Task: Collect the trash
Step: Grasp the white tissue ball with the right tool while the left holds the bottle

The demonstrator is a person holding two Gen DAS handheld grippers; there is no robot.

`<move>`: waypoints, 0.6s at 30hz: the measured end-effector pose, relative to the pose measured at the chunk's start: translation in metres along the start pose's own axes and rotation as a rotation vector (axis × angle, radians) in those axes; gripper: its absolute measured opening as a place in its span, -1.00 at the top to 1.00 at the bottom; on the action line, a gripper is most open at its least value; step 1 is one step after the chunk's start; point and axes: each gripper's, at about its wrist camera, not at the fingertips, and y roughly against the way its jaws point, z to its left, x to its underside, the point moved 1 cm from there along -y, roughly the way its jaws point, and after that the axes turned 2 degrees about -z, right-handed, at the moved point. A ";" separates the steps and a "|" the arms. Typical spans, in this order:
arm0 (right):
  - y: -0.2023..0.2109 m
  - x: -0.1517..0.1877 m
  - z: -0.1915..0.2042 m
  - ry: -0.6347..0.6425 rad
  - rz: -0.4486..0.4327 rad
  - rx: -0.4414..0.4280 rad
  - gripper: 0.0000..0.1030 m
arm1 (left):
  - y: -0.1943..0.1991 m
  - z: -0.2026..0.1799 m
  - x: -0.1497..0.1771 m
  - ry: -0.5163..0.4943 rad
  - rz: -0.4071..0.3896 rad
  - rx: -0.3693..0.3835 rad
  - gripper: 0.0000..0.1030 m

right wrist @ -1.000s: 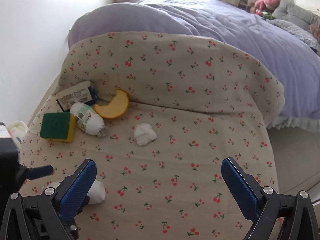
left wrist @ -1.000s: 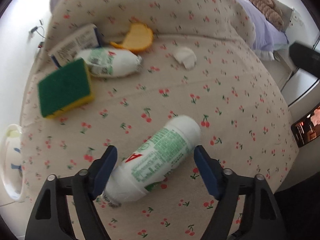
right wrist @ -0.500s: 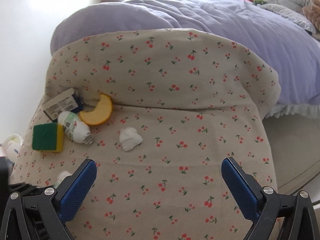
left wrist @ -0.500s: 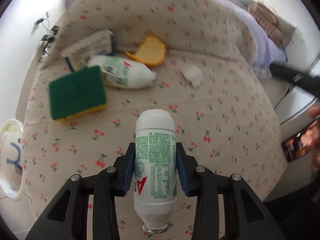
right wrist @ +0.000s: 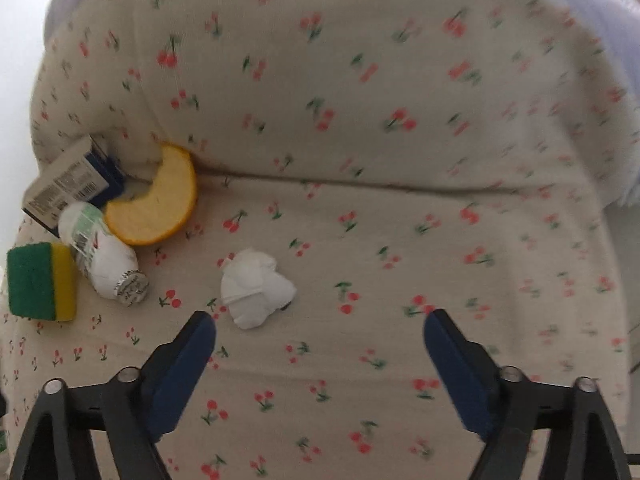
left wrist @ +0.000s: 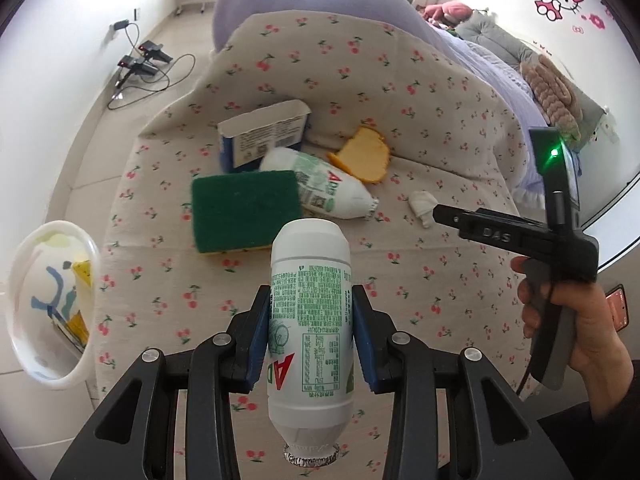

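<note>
Hiding bottle (left wrist: 310, 320) sides, blurred cloth (right wrist: 400, 220)

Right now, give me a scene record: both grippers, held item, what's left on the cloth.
left gripper: shut on white drink bottle, lifted off the cherry-print cloth
right gripper: open, fingers wide, empty, just short of crumpled tissue
on cloth: second bottle lying down, green sponge, bread slice, small carton
bin: white bin at left, off the cloth
</note>
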 end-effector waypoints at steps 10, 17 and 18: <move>-0.031 0.000 0.030 0.069 0.026 0.074 -0.15 | 0.002 0.026 -0.002 0.037 -0.001 -0.014 0.22; -0.032 -0.002 0.045 0.113 -0.002 0.078 0.56 | 0.007 0.033 0.001 0.049 -0.003 -0.021 0.22; -0.031 -0.002 0.049 0.116 -0.003 0.080 0.58 | 0.008 0.033 0.001 0.050 -0.004 -0.022 0.22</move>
